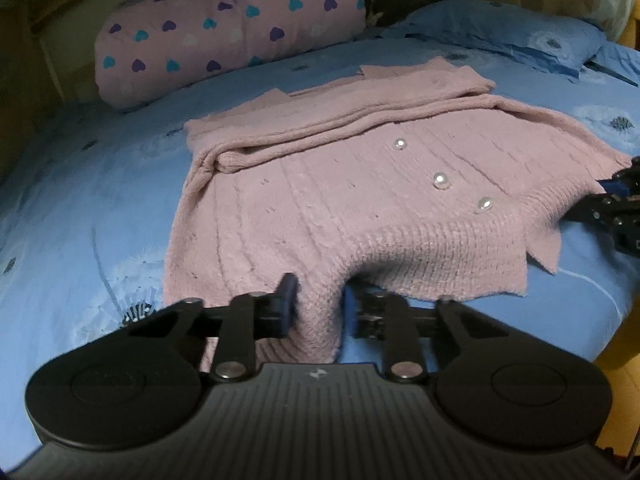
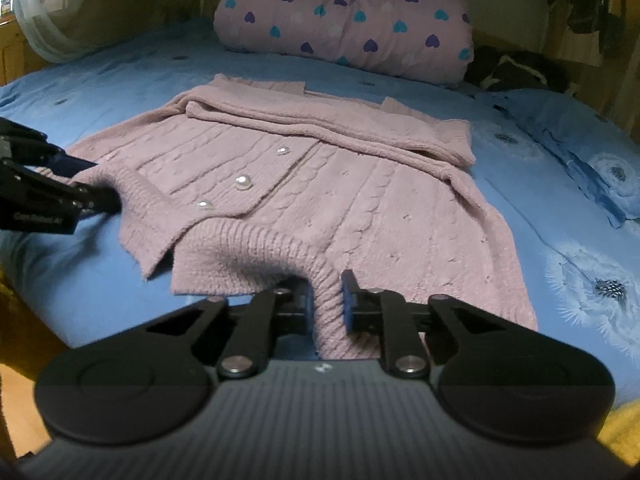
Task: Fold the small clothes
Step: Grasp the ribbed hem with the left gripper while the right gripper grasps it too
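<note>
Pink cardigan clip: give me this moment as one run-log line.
stage: hem grasp | left gripper: shut on pink cardigan hem | right gripper: shut on hem | sleeves: folded across | surface: blue bedsheet

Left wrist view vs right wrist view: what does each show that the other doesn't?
Left wrist only: a blue pillow beyond the cardigan, with the right tongs at the frame's right edge.

Right wrist only: pale netting top left, with the left tongs at the left edge.

Both: pink cardigan with three pearl buttons, heart-print quilt roll, blue bedsheet, hem pinched.
</note>
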Action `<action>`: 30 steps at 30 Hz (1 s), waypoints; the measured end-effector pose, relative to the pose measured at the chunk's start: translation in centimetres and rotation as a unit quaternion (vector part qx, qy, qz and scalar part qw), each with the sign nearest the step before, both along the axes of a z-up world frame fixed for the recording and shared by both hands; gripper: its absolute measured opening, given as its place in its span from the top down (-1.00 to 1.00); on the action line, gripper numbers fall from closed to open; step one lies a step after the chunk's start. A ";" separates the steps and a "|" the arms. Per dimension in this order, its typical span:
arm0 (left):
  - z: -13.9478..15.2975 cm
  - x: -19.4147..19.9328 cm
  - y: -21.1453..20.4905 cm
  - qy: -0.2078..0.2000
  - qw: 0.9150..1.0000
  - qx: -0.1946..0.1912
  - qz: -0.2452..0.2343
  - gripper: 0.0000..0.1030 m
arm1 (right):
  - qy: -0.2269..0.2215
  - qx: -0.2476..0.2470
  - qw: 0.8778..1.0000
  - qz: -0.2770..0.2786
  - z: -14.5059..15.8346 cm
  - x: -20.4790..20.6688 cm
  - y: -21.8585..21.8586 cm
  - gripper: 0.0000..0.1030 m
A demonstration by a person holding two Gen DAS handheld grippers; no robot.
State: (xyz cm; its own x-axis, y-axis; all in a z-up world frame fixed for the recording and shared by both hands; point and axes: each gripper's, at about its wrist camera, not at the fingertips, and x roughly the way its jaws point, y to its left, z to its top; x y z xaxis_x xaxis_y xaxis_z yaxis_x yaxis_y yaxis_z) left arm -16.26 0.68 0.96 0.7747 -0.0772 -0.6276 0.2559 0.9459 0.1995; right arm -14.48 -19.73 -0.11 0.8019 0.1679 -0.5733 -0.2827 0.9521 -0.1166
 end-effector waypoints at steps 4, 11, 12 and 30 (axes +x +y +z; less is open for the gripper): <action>0.6 -0.1 0.5 -0.006 1.000 -0.013 0.007 0.63 | -0.004 0.011 1.000 -0.005 0.3 0.0 -0.3 0.74; 2.8 0.0 0.1 -0.038 0.999 -0.024 0.011 0.69 | -0.032 0.004 0.999 -0.007 1.5 -0.1 -0.3 0.75; 3.2 0.0 0.0 -0.043 0.999 -0.026 0.012 0.69 | -0.038 0.001 0.999 -0.007 1.8 0.0 -0.4 0.75; 10.0 5.0 -1.1 -0.138 0.989 -0.023 0.037 0.72 | -0.158 -0.057 0.986 -0.002 7.6 5.0 0.2 0.76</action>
State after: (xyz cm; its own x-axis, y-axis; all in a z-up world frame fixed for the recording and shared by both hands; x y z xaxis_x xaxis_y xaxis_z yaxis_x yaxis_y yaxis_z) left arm -11.28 -0.39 10.92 0.9207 -0.0379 -0.3883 0.1281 0.9695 0.2090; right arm -9.48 -19.54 7.49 0.9441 0.1139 -0.3095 -0.2117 0.9288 -0.3040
